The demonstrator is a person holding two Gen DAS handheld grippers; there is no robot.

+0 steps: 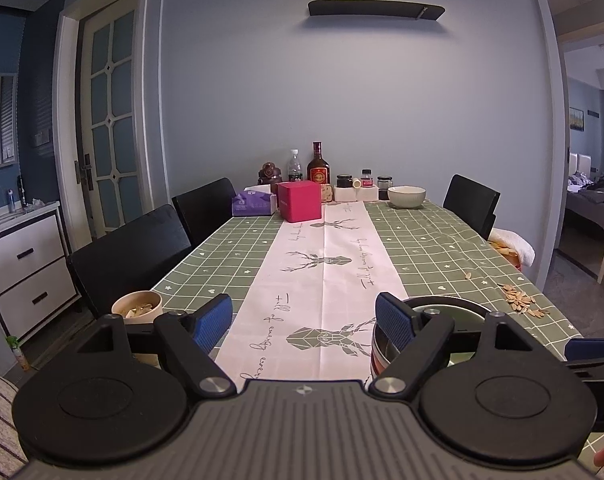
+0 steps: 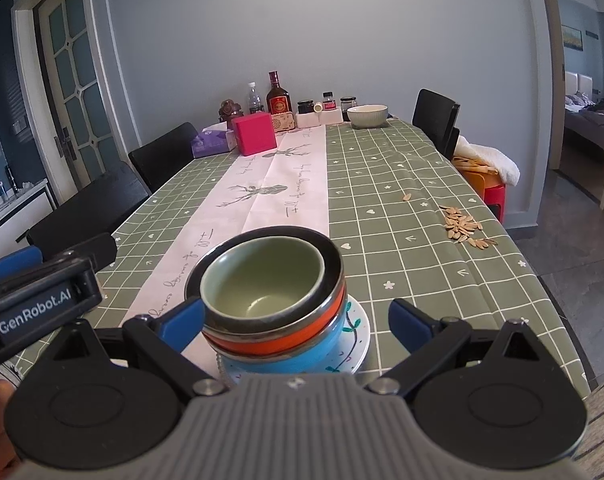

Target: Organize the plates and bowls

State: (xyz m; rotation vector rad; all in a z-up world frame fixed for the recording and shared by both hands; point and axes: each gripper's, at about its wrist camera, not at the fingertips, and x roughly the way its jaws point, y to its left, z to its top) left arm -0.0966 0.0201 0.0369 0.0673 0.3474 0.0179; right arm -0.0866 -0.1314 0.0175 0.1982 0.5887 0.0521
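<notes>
In the right wrist view a stack stands on the table's near end. A pale green bowl (image 2: 262,280) nests in a dark-rimmed orange-banded bowl (image 2: 286,334), over a blue bowl (image 2: 302,354), on a white flower-patterned plate (image 2: 360,334). My right gripper (image 2: 298,320) is open on either side of this stack; its left pad is close to the bowls and its right pad stands apart. My left gripper (image 1: 304,324) is open over the white table runner with nothing between its fingers. The stack (image 1: 448,308) shows just behind its right finger. Another pale bowl (image 1: 407,196) (image 2: 368,115) sits at the far end.
A small cream bowl of shells (image 1: 137,307) sits at the near left edge. Sunflower seeds (image 2: 462,224) lie scattered near the right edge. A pink box (image 2: 256,133), tissue pack (image 2: 210,142), bottles and jars crowd the far end. Black chairs (image 1: 130,252) line both sides.
</notes>
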